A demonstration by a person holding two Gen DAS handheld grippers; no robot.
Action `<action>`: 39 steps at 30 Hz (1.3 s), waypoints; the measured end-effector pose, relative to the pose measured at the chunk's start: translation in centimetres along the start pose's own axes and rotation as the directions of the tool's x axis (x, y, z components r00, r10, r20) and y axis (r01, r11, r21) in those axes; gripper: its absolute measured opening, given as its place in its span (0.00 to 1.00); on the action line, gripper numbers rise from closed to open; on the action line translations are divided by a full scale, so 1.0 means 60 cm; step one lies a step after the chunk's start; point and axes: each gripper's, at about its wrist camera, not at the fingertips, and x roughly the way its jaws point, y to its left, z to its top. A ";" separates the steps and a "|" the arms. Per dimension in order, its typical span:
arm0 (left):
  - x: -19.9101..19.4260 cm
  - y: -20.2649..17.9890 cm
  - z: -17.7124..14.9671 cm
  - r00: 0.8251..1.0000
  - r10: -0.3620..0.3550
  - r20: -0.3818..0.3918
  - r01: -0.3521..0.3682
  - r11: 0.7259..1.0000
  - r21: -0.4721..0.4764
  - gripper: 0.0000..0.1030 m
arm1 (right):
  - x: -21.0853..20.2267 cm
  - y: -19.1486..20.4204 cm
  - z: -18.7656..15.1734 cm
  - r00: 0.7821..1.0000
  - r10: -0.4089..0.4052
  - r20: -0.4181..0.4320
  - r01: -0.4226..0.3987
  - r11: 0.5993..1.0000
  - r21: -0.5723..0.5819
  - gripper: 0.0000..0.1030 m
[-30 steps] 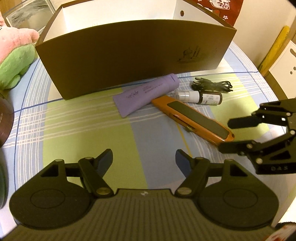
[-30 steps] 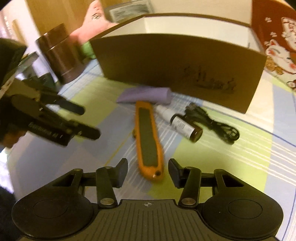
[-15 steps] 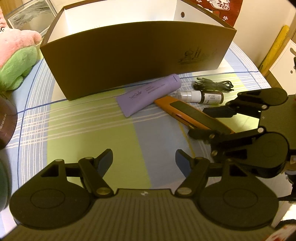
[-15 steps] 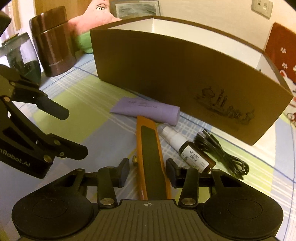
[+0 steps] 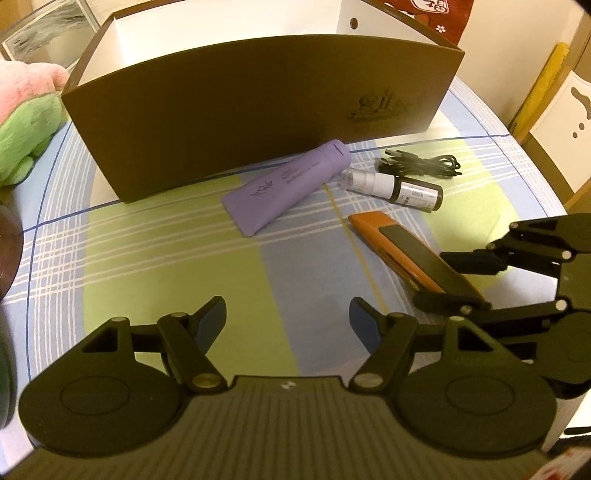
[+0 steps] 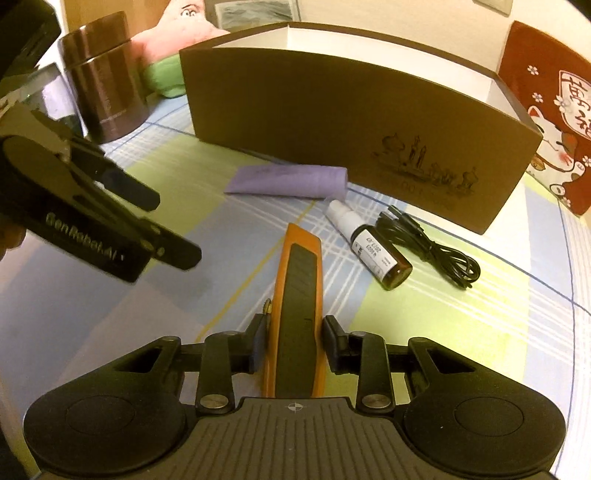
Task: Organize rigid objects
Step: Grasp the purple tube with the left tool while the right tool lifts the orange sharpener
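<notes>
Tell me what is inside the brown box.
Over the front wall of the brown box, only white inner walls and a small round hole show. That wall hides the floor, so any contents cannot be seen.

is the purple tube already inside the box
No, the purple tube lies on the tablecloth in front of the box, beside the small bottle.

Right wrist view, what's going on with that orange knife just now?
The right gripper has just been closing its fingers around the orange utility knife, which lies flat on the checked tablecloth; the pads look to be pressing its sides near the back end. The left gripper hovers open and empty nearby. The purple tube, small spray bottle and black cable are on the cloth in front of the brown box.
</notes>
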 end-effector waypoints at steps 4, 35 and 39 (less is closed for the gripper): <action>0.002 -0.005 0.002 1.000 -0.006 0.007 0.006 1.000 0.018 0.69 | 0.005 0.003 0.004 1.000 -0.008 0.014 0.008 1.000 0.016 0.32; 0.066 -0.005 0.085 0.984 -0.063 0.165 0.012 0.957 0.291 0.64 | -0.076 -0.075 -0.016 0.978 -0.194 0.076 0.167 0.947 0.273 0.30; 0.090 -0.010 0.102 0.985 -0.066 0.158 0.010 0.942 0.334 0.63 | -0.082 -0.095 -0.026 0.973 -0.224 0.048 0.195 0.919 0.342 0.30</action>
